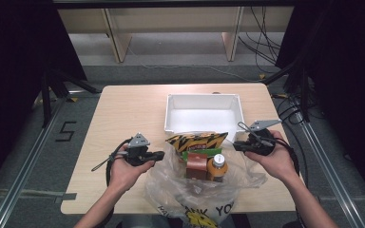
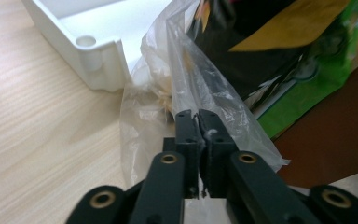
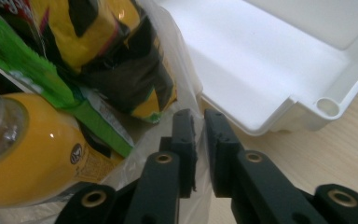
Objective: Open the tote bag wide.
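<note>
Bag [image 1: 197,190], clear plastic, lies on the table [image 1: 123,114] just in front of the white bin [image 1: 203,111] in the high view, its near end printed with yellow letters that read partly as "ANK YO". Inside stand a yellow-and-black striped packet [image 1: 197,140], a green packet [image 1: 200,153], a brown box [image 1: 196,167] and an orange bottle [image 1: 216,168] with a white cap. The left gripper [image 1: 159,155] sits at the bag's left edge, the right gripper [image 1: 236,146] at its right edge, each held in a hand.

In the left gripper view, the left gripper [image 2: 197,114] has its jaws pinched together on a fold of the bag [image 2: 200,88], beside the bin's corner [image 2: 91,51].

In the right gripper view, the right gripper [image 3: 199,116] has its jaws nearly together with the bag's film [image 3: 186,70] between them; whether the pads press it cannot be told. The bottle [image 3: 37,140] lies left of them and the bin [image 3: 279,60] beyond. Label print is too blurred to read.
</note>
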Demonstrator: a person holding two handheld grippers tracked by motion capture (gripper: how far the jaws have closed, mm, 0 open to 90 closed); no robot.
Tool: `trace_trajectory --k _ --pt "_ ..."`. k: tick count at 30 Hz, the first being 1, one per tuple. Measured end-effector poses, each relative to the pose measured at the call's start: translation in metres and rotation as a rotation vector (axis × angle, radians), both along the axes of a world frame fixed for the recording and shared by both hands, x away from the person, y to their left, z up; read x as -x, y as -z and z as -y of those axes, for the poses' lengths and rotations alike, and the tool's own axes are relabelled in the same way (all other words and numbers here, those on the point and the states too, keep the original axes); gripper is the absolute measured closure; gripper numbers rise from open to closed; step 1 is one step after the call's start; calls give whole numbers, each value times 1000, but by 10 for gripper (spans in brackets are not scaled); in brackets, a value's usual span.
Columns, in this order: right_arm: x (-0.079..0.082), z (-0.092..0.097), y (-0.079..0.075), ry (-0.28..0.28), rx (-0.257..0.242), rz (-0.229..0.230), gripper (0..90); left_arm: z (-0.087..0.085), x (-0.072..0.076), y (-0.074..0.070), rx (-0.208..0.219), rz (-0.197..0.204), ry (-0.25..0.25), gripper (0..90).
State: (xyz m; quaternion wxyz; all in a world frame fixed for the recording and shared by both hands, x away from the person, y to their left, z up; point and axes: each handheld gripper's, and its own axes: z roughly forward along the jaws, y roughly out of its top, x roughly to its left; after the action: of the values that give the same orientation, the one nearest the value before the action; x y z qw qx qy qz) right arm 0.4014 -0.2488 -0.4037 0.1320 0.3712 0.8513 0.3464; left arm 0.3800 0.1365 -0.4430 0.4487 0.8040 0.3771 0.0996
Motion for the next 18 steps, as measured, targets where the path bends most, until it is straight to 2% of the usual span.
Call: trace_trajectory --k 3,4,5,6,8,9,10,11,12,13,14,15,16,17,18 --pt "0 -1 5 3 16 -5 878 0 -2 5 -24 -13 1 896" --pt "0 -3 12 13 26 -3 895 0 -4 9 -36 -21 -9 896" --pt "0 -5 16 37 11 -4 900 0 -5 11 -45 -19 -7 897" --pt "-1 -3 18 29 37 -6 900 1 -5 14 -45 -29 -16 897" --pt "-1 -4 21 47 36 -12 900 1 -7 15 -51 -29 -10 897" --pt "-3 -5 28 52 53 -8 900 2 -7 19 -63 -29 -24 897" --pt "-3 -5 28 52 53 -8 900 2 -7 19 -63 -29 -24 898" --pt "-4 -5 33 69 70 8 900 2 -10 23 -73 -25 -28 898" --pt "-4 -4 32 75 77 -26 900 1 -10 25 -88 -27 -30 897" --pt "-6 -3 34 70 88 -4 900 1 -12 27 -97 -22 -33 898" --pt "-8 -3 40 91 75 37 900 1 -12 30 -102 -27 -37 898" --pt "-8 -3 40 91 75 37 900 1 -12 30 -102 -27 -37 898" --pt "-9 -1 39 91 112 7 900 1 -13 32 -114 -28 -36 898" --pt "-12 1 43 69 128 44 900 2 -14 36 -112 -39 -49 898" --pt "-12 1 44 91 135 32 900 2 -15 37 -125 -28 -45 898"
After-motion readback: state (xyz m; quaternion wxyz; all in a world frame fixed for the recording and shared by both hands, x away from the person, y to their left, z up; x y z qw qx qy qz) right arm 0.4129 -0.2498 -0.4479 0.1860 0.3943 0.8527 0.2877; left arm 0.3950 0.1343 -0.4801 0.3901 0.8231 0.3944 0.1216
